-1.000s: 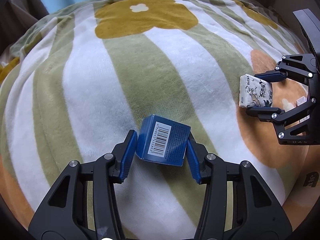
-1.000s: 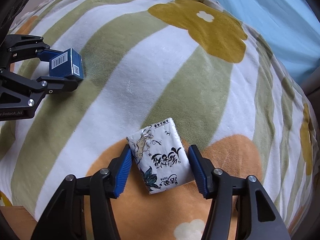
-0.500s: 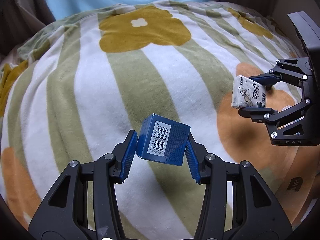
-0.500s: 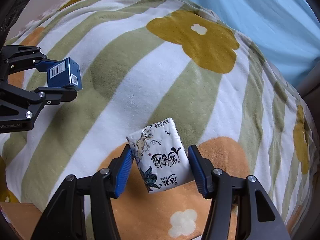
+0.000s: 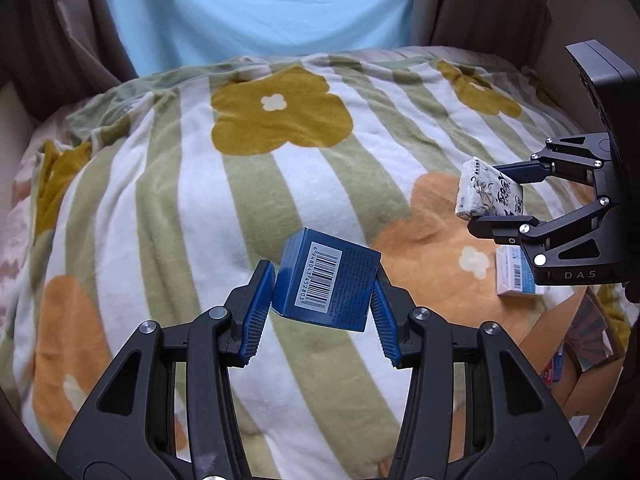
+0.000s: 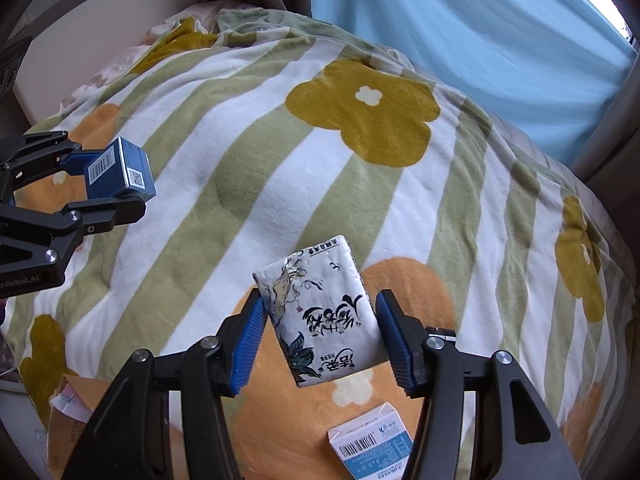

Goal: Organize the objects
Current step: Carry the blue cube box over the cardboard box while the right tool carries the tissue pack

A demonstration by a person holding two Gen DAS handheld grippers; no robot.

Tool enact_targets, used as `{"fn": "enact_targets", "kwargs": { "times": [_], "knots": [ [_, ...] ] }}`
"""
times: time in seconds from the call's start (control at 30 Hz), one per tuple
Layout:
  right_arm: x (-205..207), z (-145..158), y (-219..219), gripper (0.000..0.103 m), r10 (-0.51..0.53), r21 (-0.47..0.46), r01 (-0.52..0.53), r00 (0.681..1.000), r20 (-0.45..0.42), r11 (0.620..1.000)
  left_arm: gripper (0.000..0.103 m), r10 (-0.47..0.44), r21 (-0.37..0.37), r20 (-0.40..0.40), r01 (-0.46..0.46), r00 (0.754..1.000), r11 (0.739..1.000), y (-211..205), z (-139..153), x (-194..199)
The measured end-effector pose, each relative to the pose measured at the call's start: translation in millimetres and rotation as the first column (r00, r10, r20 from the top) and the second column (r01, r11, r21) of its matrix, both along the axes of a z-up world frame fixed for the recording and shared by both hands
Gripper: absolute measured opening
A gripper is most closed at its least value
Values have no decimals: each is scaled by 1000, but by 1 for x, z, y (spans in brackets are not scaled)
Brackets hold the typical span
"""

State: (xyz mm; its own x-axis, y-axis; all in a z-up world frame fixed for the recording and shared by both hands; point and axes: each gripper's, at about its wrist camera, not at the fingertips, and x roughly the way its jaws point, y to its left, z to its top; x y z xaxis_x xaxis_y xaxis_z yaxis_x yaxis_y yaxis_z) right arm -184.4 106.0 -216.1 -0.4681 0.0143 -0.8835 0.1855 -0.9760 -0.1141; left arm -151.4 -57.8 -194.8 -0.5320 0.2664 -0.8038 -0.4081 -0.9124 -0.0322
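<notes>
Both tools are loaded and held clear above the bed, so the coming move turns on where the drop-off lies relative to each one. The left tool (image 5: 324, 292) is clamped on a dark blue box (image 5: 328, 284), its pads pressing the two short sides so that the box's long axis runs across the fingers and its barcoded face tilts toward the camera. The right tool (image 6: 320, 328) is clamped on a soft white tissue pack (image 6: 320, 316) printed with ink drawings, which sits skewed between the pads with one corner pointing away and to the right. Neither thing touches the striped flower blanket (image 5: 160, 208) beneath. The likely destination is the cardboard box (image 5: 576, 360) at the near edge of the bed; it shows low on the right in the left wrist view and low on the left in the right wrist view, which puts it between the two hands and back toward the person. The right tool seems the nearer of the two. A white and light-blue carton (image 6: 372, 448) lies on the blanket just below the right tool, near that cardboard box, and is not yet gathered.
</notes>
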Motion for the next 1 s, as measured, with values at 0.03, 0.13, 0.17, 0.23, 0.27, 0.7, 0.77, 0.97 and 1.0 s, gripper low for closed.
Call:
{"fn": "enact_targets", "kwargs": {
  "times": [0.03,0.13,0.17,0.23,0.27,0.7,0.77,0.97,1.0],
  "knots": [
    [5,6,1,52,-1,-4,1,1000,-4,1000,44,4,6,2,-4,1000,1000,2,6,7],
    [23,25,7,52,-3,-25,3,1000,-15,1000,44,14,36,3,-14,1000,999,7,22,27],
    [29,30,8,52,-4,-32,3,1000,-17,999,44,17,42,2,-17,1000,999,10,27,35],
    [43,39,11,52,-3,-42,3,1000,-16,999,44,23,53,2,-23,1000,998,14,35,51],
    [50,42,12,52,-4,-47,3,1000,-15,999,44,27,60,4,-27,1000,998,16,39,59],
    [153,47,25,52,-11,-98,16,998,57,995,44,37,82,78,-43,996,996,57,35,165],
    [167,40,27,52,-12,-115,21,997,82,993,44,34,89,105,-43,994,995,64,27,178],
    [204,16,27,52,-33,-131,53,988,150,990,44,27,100,188,-46,982,994,84,-3,216],
    [210,11,26,52,-41,-134,63,986,159,989,44,26,97,203,-47,979,994,87,-9,222]
  ]
}}
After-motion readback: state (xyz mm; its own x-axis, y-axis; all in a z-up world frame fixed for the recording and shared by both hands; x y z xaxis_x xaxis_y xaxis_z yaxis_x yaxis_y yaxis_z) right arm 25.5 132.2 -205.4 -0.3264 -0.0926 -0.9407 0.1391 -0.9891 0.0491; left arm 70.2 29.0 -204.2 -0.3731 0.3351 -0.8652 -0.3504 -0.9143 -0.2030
